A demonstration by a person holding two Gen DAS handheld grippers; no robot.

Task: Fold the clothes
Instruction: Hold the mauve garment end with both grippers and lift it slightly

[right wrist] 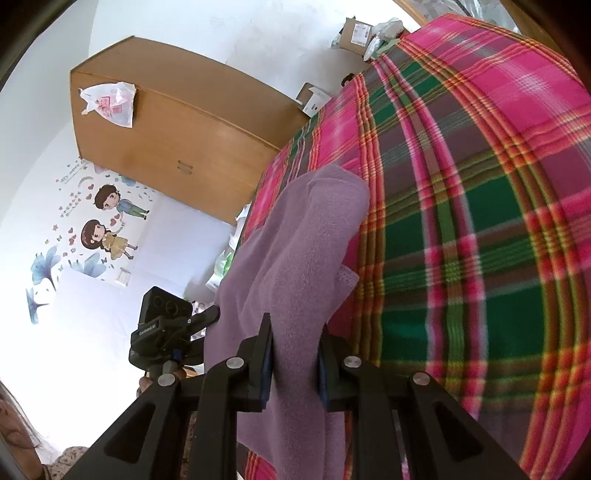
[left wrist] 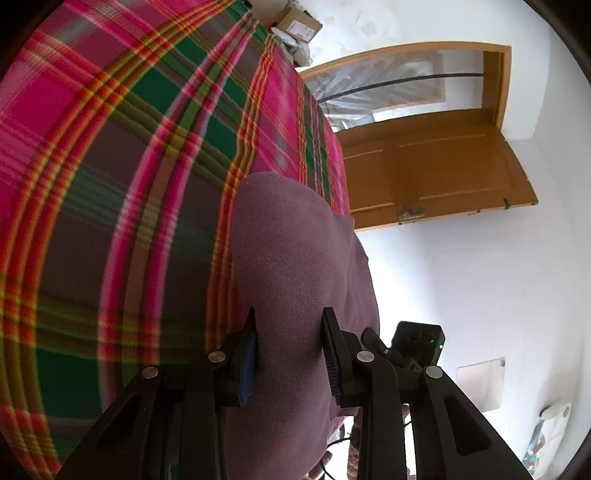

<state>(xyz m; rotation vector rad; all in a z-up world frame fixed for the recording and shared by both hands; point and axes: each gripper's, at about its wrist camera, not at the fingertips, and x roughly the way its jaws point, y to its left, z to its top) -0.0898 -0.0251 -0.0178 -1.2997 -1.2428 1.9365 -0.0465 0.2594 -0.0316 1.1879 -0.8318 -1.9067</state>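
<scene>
Nearest in the left wrist view, the left gripper [left wrist: 290,325] is clenched on a bunched fold of the purple fleece garment [left wrist: 291,251], its black jaws pressing the cloth from both sides so that the fabric bulges up between them. In the right wrist view the right gripper [right wrist: 295,332] grasps another part of the same purple fleece garment [right wrist: 295,236] in the same way, the cloth pinched between the jaws and rising beyond them in a soft hump. The garment hangs from both grips above the plaid bedspread [left wrist: 122,177], just off the near edge of it, with a loose flap drooping to the bedspread side in the right view. Each camera also catches the other gripper's camera block beside the garment. Past the garment, the bedspread [right wrist: 480,206] stretches away in pink, green and orange checks. At its far end sit cardboard boxes [left wrist: 299,24] against a white wall. Off the bedspread to one side stands an open wooden door [left wrist: 436,170]; off the other side stands a wooden cabinet [right wrist: 177,136] with a plastic bag [right wrist: 110,101] hanging on it, and a cartoon wall sticker [right wrist: 103,221] below the cabinet.
</scene>
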